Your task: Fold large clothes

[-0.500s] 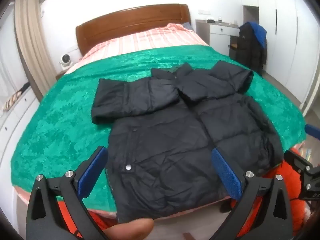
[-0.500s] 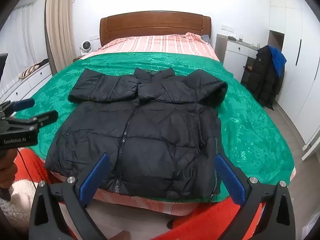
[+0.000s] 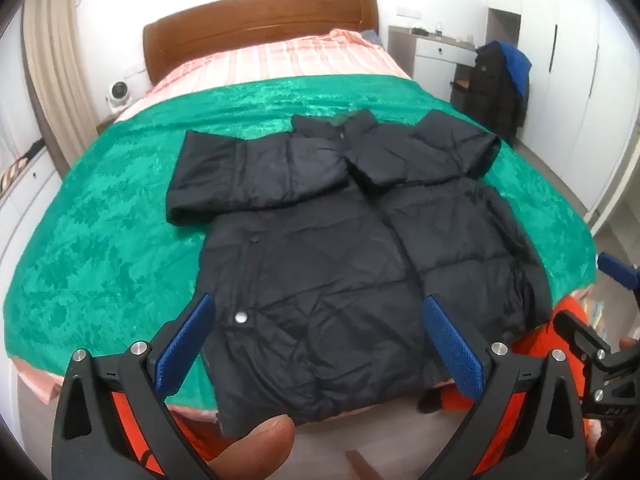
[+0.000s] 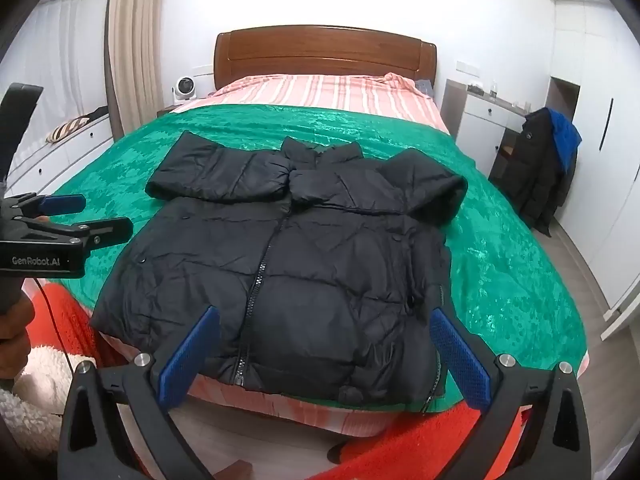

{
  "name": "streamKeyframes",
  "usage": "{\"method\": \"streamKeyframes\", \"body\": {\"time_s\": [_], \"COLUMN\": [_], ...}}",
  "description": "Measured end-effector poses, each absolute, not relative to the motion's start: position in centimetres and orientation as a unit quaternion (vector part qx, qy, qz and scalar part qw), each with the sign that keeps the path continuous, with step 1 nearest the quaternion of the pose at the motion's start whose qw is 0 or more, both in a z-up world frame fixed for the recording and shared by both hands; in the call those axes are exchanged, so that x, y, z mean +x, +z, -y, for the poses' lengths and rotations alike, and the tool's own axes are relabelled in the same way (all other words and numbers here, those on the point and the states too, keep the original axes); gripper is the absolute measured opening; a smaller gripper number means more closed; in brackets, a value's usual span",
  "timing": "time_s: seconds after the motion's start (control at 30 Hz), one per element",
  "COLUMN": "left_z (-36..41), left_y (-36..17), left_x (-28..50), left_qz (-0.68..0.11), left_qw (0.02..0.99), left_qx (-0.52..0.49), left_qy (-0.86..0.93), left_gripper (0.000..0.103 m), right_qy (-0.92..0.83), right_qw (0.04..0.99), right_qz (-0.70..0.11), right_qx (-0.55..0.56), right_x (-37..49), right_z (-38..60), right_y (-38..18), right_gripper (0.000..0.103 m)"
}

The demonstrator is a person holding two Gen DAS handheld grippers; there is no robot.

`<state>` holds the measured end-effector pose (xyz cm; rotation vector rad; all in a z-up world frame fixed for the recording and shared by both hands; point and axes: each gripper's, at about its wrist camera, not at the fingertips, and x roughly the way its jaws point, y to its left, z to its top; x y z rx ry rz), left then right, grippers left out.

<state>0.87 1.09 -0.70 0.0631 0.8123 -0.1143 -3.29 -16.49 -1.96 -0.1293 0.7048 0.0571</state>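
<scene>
Left wrist view: black puffer jacket point(image 3: 352, 264) is lying mid-frame on the green bedspread point(image 3: 100, 248), sleeves already lying folded across its chest.
Remaining: body folds are still waiting.
Tools: left gripper point(image 3: 320, 356) and right gripper point(image 4: 324, 356) are hovering wide, holding nothing.

My right gripper point(image 4: 320, 350), jaws wide, hovers over a black puffer jacket point(image 4: 280, 272) spread on the green-covered bed point(image 4: 512, 248).

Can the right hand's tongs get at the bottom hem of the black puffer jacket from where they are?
Probably yes. The right tongs stand open just above the hem of the black puffer jacket, which lies flat at the bed's near edge on the green blanket. Nothing sits between.
</scene>
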Motion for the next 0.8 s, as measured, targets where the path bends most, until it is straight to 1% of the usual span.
{"method": "streamKeyframes", "body": {"time_s": [0.53, 0.8], "left_z": [-0.9, -0.9], "left_y": [-1.2, -1.1], "left_x": [0.9, 0.7], "left_qz": [-0.406, -0.409], "left_qw": [0.912, 0.911], "left_qx": [0.042, 0.049], "left_qy": [-0.047, -0.031], "left_gripper": [0.103, 0.103], "right_qy": [0.034, 0.013], "right_qw": [0.935, 0.944], "right_qz": [-0.345, -0.325], "right_qx": [-0.071, -0.061], "right_x": [-3.5, -3.5], "right_z": [16.0, 17.2], "right_y": [-2.3, -1.7], "right_gripper": [0.103, 0.103]}}
